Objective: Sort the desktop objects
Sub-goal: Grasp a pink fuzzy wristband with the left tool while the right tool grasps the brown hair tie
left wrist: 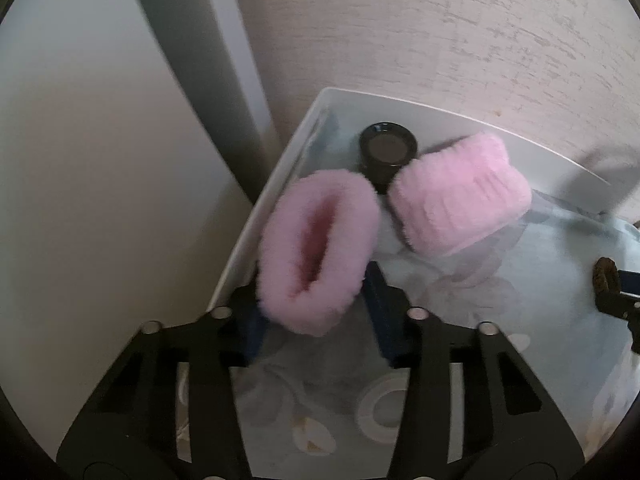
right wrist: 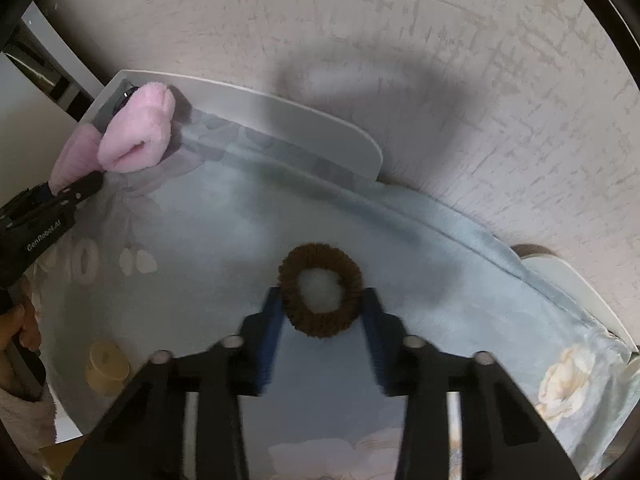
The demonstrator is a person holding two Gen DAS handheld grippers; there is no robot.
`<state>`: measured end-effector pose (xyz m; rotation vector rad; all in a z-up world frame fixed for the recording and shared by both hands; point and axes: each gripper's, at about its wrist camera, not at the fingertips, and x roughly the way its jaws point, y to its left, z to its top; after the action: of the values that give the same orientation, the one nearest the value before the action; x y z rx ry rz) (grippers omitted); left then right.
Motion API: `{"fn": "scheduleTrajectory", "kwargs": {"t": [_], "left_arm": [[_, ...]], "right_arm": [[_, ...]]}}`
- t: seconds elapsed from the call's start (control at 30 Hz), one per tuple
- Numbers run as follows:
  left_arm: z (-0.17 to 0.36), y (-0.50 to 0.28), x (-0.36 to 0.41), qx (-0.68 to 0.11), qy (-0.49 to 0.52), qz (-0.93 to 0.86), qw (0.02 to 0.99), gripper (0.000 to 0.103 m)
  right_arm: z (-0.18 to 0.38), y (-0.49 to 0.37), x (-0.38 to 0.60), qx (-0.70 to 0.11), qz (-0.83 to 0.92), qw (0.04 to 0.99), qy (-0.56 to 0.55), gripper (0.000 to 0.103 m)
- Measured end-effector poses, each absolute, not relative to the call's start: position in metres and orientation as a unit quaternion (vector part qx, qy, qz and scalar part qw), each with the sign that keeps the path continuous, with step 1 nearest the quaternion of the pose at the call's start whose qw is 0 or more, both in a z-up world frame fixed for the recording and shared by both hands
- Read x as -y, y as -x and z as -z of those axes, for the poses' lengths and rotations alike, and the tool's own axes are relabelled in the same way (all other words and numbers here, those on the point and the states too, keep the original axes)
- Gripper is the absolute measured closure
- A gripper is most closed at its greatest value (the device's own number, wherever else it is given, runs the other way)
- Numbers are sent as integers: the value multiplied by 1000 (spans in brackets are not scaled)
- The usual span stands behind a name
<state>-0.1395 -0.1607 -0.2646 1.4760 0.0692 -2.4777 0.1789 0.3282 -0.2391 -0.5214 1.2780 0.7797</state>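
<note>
In the left wrist view my left gripper is shut on a fluffy pink wrist band, squeezed into a long oval between the blue pads. It hangs at the corner of a white tray. Beside it in that corner lie a second pink band and a black round jar. In the right wrist view my right gripper points down at the flowered blue cloth. Its pads press both sides of a brown scrunchie. The left gripper shows at that view's left edge.
A textured wall rises right behind the tray wall. A small beige cup stands on the cloth at the lower left, near a person's hand. Another white rim lies at the right.
</note>
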Motion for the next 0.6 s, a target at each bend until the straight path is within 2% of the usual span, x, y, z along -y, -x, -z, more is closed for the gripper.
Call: {"fn": "scheduleTrajectory", "kwargs": {"t": [0.13,0.3,0.6], "left_arm": [[263,132,162,-31,-498,857,131,78],[254,123,162,-41,-493,860,126,79],[209,99,158,-56,-471,876,86,79]], "right_arm": [[238,-180,-323,-575,-340,711,220,81],[233,-181,-317,-576,-325,723,200,87],[212,-179,-303,-570,-336,724,192,89]]}}
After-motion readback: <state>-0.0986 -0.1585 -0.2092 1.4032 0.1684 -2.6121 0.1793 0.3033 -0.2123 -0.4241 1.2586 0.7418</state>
